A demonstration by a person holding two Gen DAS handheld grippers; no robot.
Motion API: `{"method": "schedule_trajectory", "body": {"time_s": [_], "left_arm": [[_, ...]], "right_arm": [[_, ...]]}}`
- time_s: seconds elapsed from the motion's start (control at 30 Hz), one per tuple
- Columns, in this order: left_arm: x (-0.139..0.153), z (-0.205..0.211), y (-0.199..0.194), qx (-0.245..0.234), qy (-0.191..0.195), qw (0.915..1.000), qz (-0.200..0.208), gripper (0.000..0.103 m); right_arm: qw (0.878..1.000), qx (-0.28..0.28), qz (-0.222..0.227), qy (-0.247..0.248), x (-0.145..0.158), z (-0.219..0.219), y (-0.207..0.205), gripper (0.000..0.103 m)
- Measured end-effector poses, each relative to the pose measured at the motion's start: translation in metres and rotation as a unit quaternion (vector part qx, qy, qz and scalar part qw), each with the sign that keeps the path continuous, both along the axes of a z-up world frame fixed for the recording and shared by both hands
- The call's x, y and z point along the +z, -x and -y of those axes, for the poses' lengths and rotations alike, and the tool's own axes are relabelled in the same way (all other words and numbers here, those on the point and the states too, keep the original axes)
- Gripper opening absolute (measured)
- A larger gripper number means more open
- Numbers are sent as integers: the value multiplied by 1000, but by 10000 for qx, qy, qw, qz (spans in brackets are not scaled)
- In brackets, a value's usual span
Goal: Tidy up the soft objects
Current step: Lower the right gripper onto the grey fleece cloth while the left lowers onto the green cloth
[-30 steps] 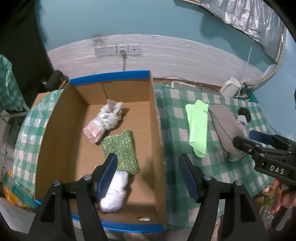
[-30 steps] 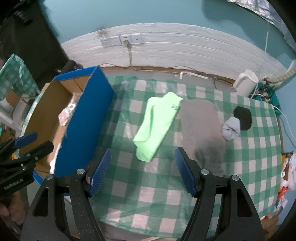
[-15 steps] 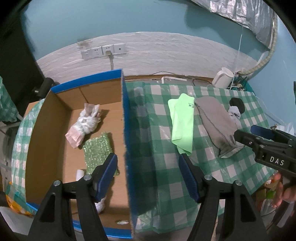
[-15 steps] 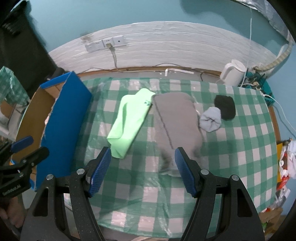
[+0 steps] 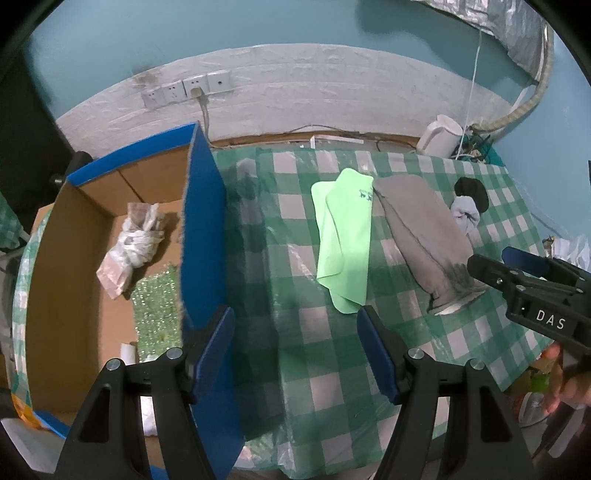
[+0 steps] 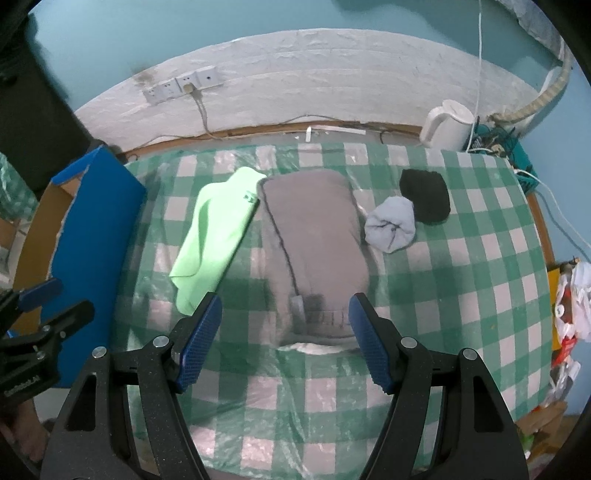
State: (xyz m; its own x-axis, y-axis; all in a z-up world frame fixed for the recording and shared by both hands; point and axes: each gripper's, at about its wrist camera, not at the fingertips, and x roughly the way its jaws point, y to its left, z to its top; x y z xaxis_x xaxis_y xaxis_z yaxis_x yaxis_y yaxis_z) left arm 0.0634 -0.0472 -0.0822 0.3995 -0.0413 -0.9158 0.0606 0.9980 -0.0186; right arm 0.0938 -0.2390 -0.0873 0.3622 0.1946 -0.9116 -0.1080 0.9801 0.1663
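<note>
- Two grippers, left gripper [image 5: 295,345] and right gripper [image 6: 285,334], both with jaws apart and empty, angled down over the worktop [image 6: 461,295].
- Green-and-white checked cloth under clear plastic across that worktop.
- Lying there: green cloth [image 6: 216,242] touching grey cloth [image 6: 314,254]; pale sock ball [image 6: 390,229] against black sock [image 6: 426,195].
- Cardboard box [image 5: 201,236] at left, holding a white bundle [image 5: 135,243].
- Beyond: teal wall [image 6: 258,22], sockets [image 6: 181,85], white kettle [image 6: 447,123].

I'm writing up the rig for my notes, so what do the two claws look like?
Both match: the left claw and right claw have matte black angular arms with silver bolts and blue textured pads. White lettering, "DAS", marks the right claw's body, seen from the left wrist camera.
</note>
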Motion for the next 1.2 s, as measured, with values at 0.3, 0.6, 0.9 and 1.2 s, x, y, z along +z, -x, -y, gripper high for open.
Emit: {"method": "schedule_trajectory", "body": {"time_s": [0.3, 0.6, 0.9, 1.2], "left_arm": [[-29, 18, -19, -116, -198, 9997, -108, 77], [-40, 35, -30, -276, -408, 9987, -85, 79], [-62, 52, -49, -455, -390, 9977, -319, 79], [-86, 61, -62, -532, -392, 9959, -612, 79]], "right_arm": [[9998, 30, -179, 86, -29, -1, -12, 71], [9987, 174, -313, 373, -58, -5, -19, 71], [9963, 303, -361, 714, -77, -6, -23, 71], [9953, 432, -412, 757, -90, -2, -26, 71]]}}
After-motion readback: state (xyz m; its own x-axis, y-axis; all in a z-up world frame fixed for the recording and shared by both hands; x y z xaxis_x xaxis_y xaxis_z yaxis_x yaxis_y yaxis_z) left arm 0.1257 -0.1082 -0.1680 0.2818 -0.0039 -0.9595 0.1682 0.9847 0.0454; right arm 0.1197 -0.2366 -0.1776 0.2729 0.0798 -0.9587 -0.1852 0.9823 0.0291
